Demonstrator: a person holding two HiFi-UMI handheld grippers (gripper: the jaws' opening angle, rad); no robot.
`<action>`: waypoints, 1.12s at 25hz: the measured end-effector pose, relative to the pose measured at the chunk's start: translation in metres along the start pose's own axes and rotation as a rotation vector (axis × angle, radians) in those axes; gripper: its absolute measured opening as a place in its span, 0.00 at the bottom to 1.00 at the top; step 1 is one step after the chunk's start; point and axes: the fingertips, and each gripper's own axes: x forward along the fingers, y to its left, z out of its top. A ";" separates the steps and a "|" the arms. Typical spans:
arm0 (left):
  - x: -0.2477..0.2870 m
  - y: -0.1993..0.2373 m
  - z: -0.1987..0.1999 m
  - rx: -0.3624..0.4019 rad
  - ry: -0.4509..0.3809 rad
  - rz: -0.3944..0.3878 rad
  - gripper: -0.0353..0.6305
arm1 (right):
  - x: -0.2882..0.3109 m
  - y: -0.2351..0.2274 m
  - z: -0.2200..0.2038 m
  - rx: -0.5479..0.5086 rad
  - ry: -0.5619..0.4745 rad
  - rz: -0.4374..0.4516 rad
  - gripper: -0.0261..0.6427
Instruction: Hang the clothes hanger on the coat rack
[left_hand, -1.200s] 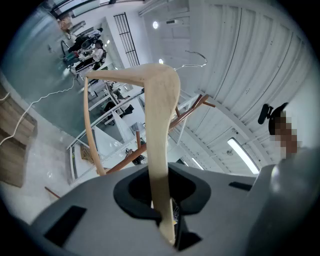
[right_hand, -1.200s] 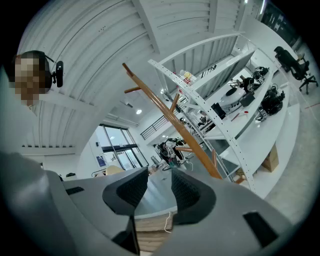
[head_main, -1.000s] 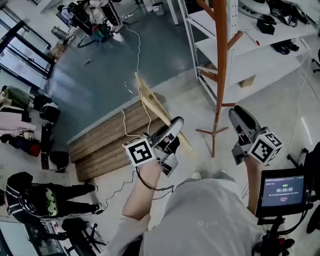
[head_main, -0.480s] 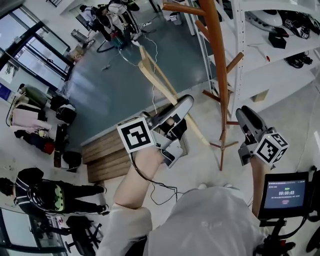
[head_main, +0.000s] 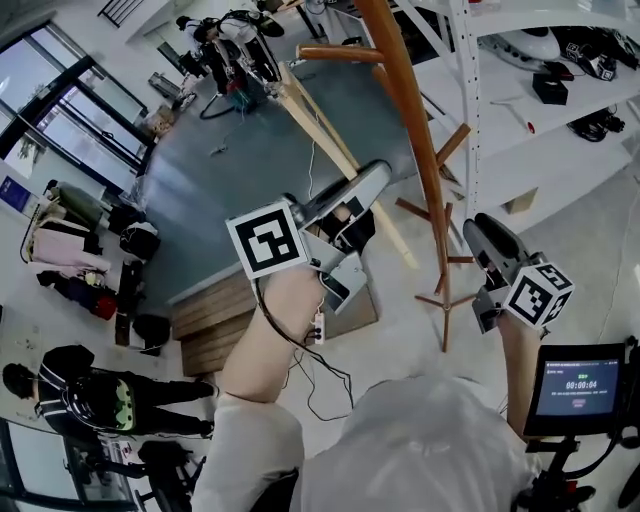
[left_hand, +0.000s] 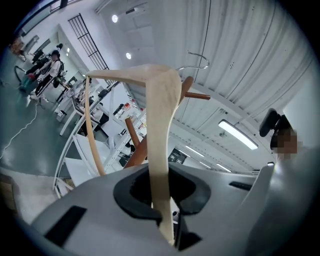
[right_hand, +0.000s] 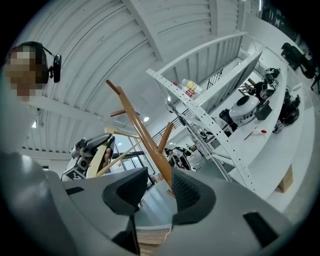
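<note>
Left tongs pinch the clothes hanger by one arm; right tongs stand spread, empty.

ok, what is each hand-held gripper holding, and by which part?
The left hand-held gripper is shut on the wooden clothes hanger, clamping one shoulder arm, away from the metal hook. The right hand-held gripper holds nothing; its jaws stand apart.
</note>
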 end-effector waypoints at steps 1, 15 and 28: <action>0.005 -0.001 0.001 -0.001 0.004 -0.004 0.12 | 0.001 0.001 0.003 -0.002 0.000 0.002 0.27; 0.046 0.011 -0.016 -0.059 0.083 -0.022 0.12 | -0.012 -0.016 0.015 0.009 -0.022 -0.048 0.27; 0.075 0.030 -0.050 -0.156 0.126 -0.073 0.12 | -0.036 -0.035 0.011 0.010 -0.033 -0.126 0.27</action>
